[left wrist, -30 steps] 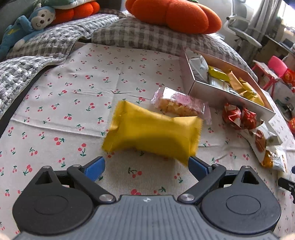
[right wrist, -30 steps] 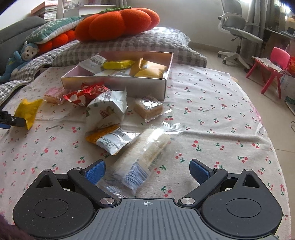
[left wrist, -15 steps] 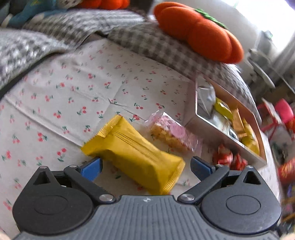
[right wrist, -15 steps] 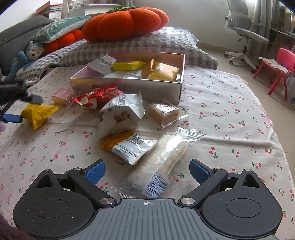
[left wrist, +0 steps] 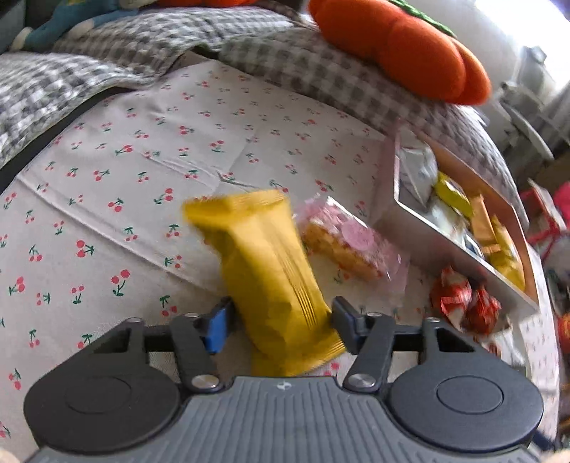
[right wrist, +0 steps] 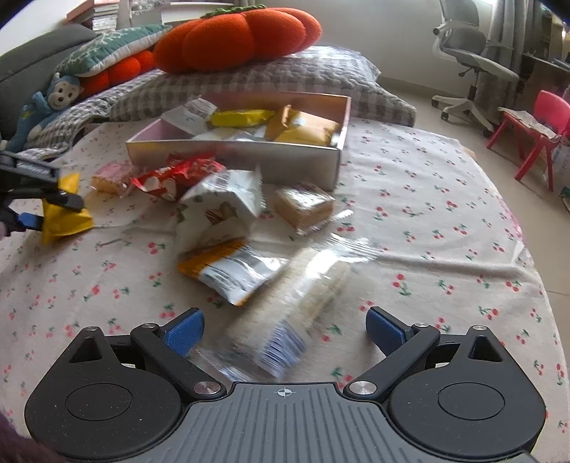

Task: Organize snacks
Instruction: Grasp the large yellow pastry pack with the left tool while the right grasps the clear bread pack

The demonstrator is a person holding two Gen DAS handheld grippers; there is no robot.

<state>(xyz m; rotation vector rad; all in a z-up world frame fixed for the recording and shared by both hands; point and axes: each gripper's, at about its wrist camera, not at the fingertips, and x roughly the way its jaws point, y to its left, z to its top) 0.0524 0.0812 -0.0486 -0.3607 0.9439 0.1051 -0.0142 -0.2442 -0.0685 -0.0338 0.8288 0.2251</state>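
The left gripper point(left wrist: 281, 326), its jaws just closed onto the near end of the yellow snack packet point(left wrist: 265, 265), holds it pointing lengthwise ahead, the open box point(left wrist: 459, 249) waiting ahead to the right.

**Blur, crops and covered corners**

We see the yellow foil snack packet point(left wrist: 270, 281) smeared by motion, print unreadable, its lower end tucked behind the black left gripper point(left wrist: 281, 320). The clear-wrapped stack of pale crackers point(right wrist: 306, 295) blurs too. The open shallow silver-walled cardboard box point(left wrist: 459, 249) hides its packets' lower halves; the blue plush monkey point(left wrist: 71, 17) is cut off.
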